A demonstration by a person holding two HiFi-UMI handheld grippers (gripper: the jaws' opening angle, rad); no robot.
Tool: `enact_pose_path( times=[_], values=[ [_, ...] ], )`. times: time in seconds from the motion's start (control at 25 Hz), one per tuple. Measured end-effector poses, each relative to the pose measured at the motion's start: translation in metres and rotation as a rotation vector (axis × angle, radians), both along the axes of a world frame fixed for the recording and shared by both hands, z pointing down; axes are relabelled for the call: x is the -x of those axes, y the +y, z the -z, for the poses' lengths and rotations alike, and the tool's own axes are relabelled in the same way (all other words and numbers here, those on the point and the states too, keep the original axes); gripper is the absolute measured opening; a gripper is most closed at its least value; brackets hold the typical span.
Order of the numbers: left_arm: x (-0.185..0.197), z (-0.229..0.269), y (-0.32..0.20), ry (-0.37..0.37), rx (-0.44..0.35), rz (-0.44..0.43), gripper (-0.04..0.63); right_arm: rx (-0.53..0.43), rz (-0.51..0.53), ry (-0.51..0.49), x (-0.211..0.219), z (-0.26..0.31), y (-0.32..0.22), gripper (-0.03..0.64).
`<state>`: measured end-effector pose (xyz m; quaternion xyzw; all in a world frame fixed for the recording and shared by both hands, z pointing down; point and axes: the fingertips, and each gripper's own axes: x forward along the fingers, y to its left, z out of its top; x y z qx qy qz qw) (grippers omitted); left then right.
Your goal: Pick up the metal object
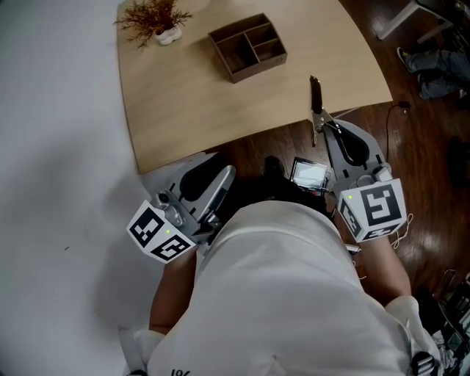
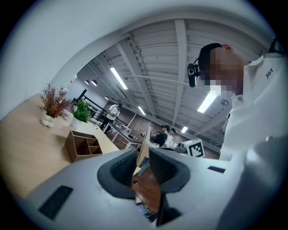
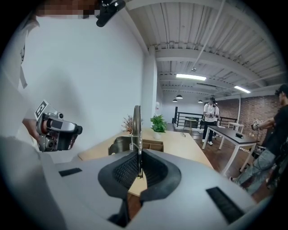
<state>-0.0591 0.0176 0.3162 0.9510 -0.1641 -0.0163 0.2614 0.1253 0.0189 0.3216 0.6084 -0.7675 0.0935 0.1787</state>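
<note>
while clenching the metal object (image 1: 316, 99) by its near end, holds it in the right tool (image 1: 323, 128) out over the tabletop (image 1: 183, 103) edge, apparently clear of the wood, so likely lifted. holds the left tool (image 2: 143, 158) slightly parted and empty, low by the body, probably just out of the way.

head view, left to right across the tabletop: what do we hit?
Dried plant in a white pot → wooden compartment box → metal object, clamped in the right gripper at the table's near edge.
</note>
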Motion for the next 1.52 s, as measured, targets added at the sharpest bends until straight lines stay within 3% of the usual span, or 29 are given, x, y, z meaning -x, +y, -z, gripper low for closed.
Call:
enact_pose_path(
  times=[0.6,1.52],
  values=[
    [-0.022,-0.008,0.019,-0.008,0.029,-0.072,0.081,-0.006,-0.006,-0.060,-0.002,0.000,0.005,0.005],
    [-0.025,-0.015,0.022,-0.017,0.046,-0.111,0.081,-0.038,0.003,-0.033,0.000,0.013,-0.019,0.005]
  ],
)
